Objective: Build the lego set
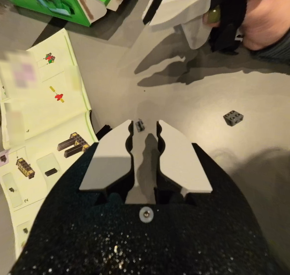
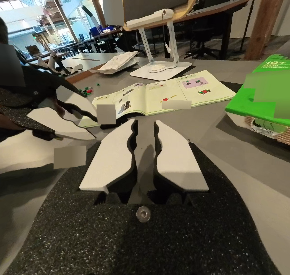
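Observation:
My left gripper [image 1: 144,123] is open, low over the grey table. A small dark grey lego piece [image 1: 139,125] lies on the table between its fingertips, close to the left finger [image 1: 113,150]. A grey 2x2 brick [image 1: 233,117] lies on the table to the right. My right gripper [image 2: 146,123] is open and empty above the table, pointing at the open instruction booklet [image 2: 164,95]. A hand holds it at the top right of the left wrist view [image 1: 169,34]. The left gripper also shows at the left of the right wrist view [image 2: 95,128].
The booklet [image 1: 47,110] lies left of the left gripper, with something black [image 1: 104,128] at its edge. A green lego box [image 2: 259,98] stands at the right, also in the left wrist view [image 1: 47,2]. Loose small pieces [image 2: 87,91], a white stand [image 2: 161,66] and a paper bag [image 2: 117,62] lie farther back. Left tips to right tips: about 10 cm. The grey 2x2 brick [image 1: 233,117] is about 10 cm from my left fingertips.

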`<state>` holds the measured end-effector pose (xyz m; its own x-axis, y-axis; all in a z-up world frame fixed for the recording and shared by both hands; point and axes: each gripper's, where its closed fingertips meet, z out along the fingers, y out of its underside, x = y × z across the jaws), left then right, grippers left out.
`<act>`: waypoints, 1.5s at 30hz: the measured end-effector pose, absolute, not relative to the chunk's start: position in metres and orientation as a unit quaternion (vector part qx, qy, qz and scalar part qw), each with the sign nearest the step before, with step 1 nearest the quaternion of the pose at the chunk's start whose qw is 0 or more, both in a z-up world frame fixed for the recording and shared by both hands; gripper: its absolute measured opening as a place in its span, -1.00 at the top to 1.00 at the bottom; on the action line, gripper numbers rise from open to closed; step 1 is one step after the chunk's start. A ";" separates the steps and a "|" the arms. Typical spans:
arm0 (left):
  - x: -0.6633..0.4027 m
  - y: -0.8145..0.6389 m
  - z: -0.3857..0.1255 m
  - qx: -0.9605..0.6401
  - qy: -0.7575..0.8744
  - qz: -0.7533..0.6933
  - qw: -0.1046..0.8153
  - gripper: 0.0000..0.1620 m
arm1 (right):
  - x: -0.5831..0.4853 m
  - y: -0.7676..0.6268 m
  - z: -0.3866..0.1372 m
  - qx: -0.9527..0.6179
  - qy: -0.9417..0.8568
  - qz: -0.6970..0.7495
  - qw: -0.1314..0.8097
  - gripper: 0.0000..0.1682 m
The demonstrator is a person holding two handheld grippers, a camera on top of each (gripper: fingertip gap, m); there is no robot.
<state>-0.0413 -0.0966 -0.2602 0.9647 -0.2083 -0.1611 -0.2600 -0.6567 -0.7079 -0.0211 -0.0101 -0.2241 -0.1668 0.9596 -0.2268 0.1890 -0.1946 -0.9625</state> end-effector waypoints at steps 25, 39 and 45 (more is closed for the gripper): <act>-0.057 -0.156 -0.242 -0.862 0.134 0.027 0.488 0.61 | -0.010 -0.052 -0.230 -0.539 -0.577 0.513 0.337 0.73; -0.059 -0.190 -0.262 -0.852 0.233 0.028 0.467 0.62 | -0.049 -0.098 -0.282 -0.569 -0.686 0.377 0.250 0.66; -0.063 -0.200 -0.263 -0.848 0.232 0.010 0.476 0.62 | -0.054 -0.097 -0.293 -0.578 -0.700 0.336 0.250 0.67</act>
